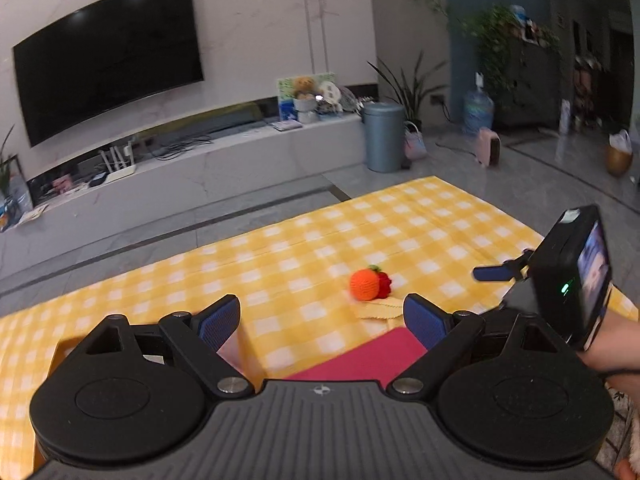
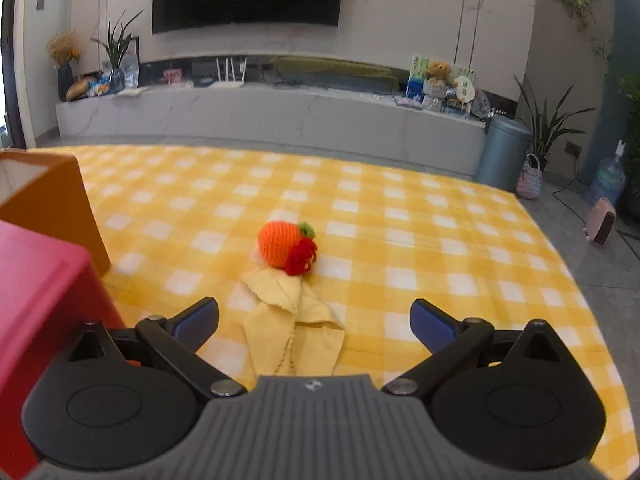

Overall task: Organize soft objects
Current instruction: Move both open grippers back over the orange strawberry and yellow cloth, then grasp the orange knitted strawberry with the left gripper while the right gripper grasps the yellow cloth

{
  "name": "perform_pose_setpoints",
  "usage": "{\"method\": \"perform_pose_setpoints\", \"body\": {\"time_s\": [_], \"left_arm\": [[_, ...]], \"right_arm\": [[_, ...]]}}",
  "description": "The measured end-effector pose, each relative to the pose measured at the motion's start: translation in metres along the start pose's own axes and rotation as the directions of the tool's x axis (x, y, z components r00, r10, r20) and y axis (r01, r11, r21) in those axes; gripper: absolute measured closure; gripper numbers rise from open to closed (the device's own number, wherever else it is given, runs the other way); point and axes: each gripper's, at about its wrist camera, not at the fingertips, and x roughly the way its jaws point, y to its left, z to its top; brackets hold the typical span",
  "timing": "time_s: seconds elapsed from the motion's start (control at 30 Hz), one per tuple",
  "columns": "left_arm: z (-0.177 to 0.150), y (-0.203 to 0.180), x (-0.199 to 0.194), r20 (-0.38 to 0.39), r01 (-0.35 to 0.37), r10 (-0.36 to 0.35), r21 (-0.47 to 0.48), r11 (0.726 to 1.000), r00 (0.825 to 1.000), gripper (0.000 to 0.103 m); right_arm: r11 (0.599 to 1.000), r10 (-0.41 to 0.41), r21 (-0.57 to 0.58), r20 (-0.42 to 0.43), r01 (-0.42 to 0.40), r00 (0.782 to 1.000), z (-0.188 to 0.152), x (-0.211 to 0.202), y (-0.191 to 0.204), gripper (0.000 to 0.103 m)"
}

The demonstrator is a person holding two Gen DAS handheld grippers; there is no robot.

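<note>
An orange crocheted fruit (image 2: 279, 242) with a green leaf lies on the yellow checked cloth (image 2: 400, 216), touching a small red crocheted piece (image 2: 302, 258). A pale yellow rag (image 2: 294, 330) lies crumpled just in front of them. My right gripper (image 2: 314, 320) hovers open above the rag with nothing between its fingers. In the left wrist view the orange fruit (image 1: 365, 284) and red piece (image 1: 385, 282) sit ahead, with the rag (image 1: 378, 310) beside them. My left gripper (image 1: 322, 322) is open and empty. The right gripper (image 1: 490, 273) shows at the right edge with its camera.
A red box (image 2: 44, 292) and an orange box (image 2: 52, 200) stand at the left of the cloth; the red box (image 1: 372, 356) lies under my left gripper. Beyond the cloth are grey floor, a TV bench, a grey bin (image 2: 504, 152) and plants.
</note>
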Motion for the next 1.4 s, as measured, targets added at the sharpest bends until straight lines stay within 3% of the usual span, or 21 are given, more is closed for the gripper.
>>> {"method": "perform_pose_setpoints", "body": {"time_s": [0.13, 0.23, 0.37, 0.47, 0.6, 0.7, 0.83, 0.93, 1.0, 1.13, 1.27, 1.4], "left_arm": [[0.007, -0.007, 0.020, -0.034, 0.016, -0.014, 0.057, 0.998, 0.999, 0.000], [0.014, -0.008, 0.042, -0.065, 0.002, 0.001, 0.053, 0.999, 0.998, 0.000], [0.026, -0.011, 0.077, -0.147, 0.023, -0.016, 0.043, 0.999, 0.989, 0.000], [0.031, -0.019, 0.101, -0.183, -0.014, 0.023, 0.049, 0.999, 0.983, 0.000], [0.037, -0.033, 0.134, -0.250, 0.003, 0.021, 0.092, 0.996, 0.968, 0.000], [0.040, -0.040, 0.157, -0.296, 0.056, -0.026, 0.094, 0.994, 0.955, 0.000], [0.039, -0.045, 0.182, -0.349, 0.027, -0.003, 0.062, 0.998, 0.937, 0.000], [0.040, -0.046, 0.193, -0.391, 0.049, -0.030, 0.039, 0.998, 0.920, 0.000], [0.042, -0.045, 0.193, -0.388, 0.071, -0.059, 0.017, 0.997, 0.920, 0.000], [0.045, -0.050, 0.206, -0.454, 0.087, -0.059, 0.040, 0.995, 0.889, 0.000], [0.043, -0.053, 0.221, -0.534, 0.172, -0.135, 0.020, 0.985, 0.835, 0.000], [0.042, -0.046, 0.231, -0.560, 0.161, -0.151, -0.030, 0.986, 0.815, 0.000]], "right_arm": [[0.999, 0.036, 0.028, -0.012, -0.036, 0.999, -0.005, 0.014, -0.006, 0.003], [1.000, 0.013, -0.013, 0.039, -0.013, 0.999, -0.008, 0.015, -0.004, 0.003], [0.998, 0.064, -0.004, 0.053, -0.064, 0.997, -0.011, 0.019, -0.005, 0.003], [0.998, 0.069, -0.011, 0.054, -0.069, 0.996, -0.012, 0.026, -0.005, 0.003], [0.997, 0.072, -0.001, 0.060, -0.072, 0.996, -0.012, 0.030, -0.005, 0.003], [0.998, 0.067, -0.019, 0.070, -0.066, 0.995, -0.012, 0.030, -0.004, 0.003], [0.996, 0.083, -0.018, 0.082, -0.082, 0.993, -0.010, 0.030, -0.006, 0.003], [0.996, 0.087, -0.018, 0.090, -0.086, 0.992, -0.007, 0.031, -0.007, 0.003], [0.996, 0.094, -0.012, 0.093, -0.094, 0.991, -0.005, 0.033, -0.008, 0.003], [0.995, 0.097, -0.026, 0.087, -0.095, 0.991, -0.003, 0.035, -0.007, 0.003], [0.995, 0.098, -0.029, 0.071, -0.096, 0.993, -0.003, 0.037, -0.007, 0.003], [0.995, 0.105, -0.006, 0.049, -0.104, 0.993, -0.003, 0.038, -0.008, 0.003]]}}
